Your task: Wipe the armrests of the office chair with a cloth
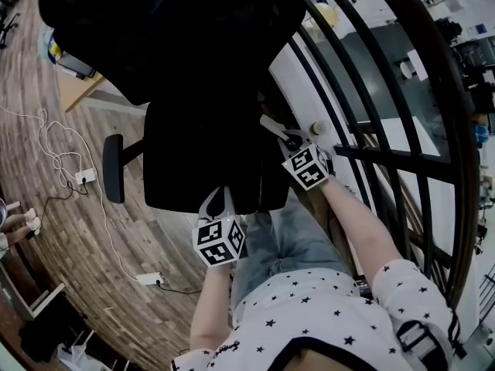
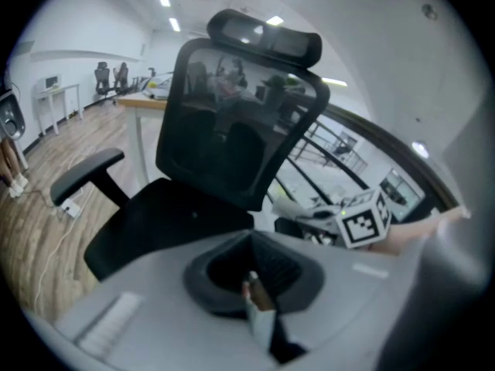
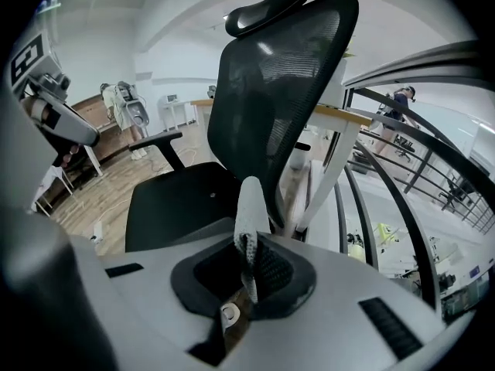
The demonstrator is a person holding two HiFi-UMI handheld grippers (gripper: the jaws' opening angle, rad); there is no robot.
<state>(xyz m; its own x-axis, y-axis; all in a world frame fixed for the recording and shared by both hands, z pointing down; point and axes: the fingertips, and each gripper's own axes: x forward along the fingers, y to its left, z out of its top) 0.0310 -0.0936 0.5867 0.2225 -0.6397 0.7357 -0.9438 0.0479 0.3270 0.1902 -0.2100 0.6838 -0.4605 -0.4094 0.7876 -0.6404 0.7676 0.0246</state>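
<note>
A black mesh office chair [image 1: 193, 161] stands before me on the wooden floor. Its far armrest [image 1: 114, 168] sticks out at the seat's left, also seen in the left gripper view [image 2: 85, 172] and the right gripper view [image 3: 158, 139]. My right gripper [image 1: 288, 139] is at the seat's right edge, shut on a pale grey cloth [image 3: 249, 207] that stands up between its jaws. The left gripper view shows that cloth [image 2: 298, 207] over a dark part at the chair's right side. My left gripper [image 1: 217, 201] hovers at the seat's front edge, jaws together and holding nothing [image 2: 255, 288].
A black curved railing [image 1: 387, 130] runs close along the right of the chair. Two power strips [image 1: 85, 176] [image 1: 148, 278] with white cables lie on the floor at left. A wooden desk [image 1: 77, 91] stands behind the chair. A person [image 3: 124, 99] stands far back.
</note>
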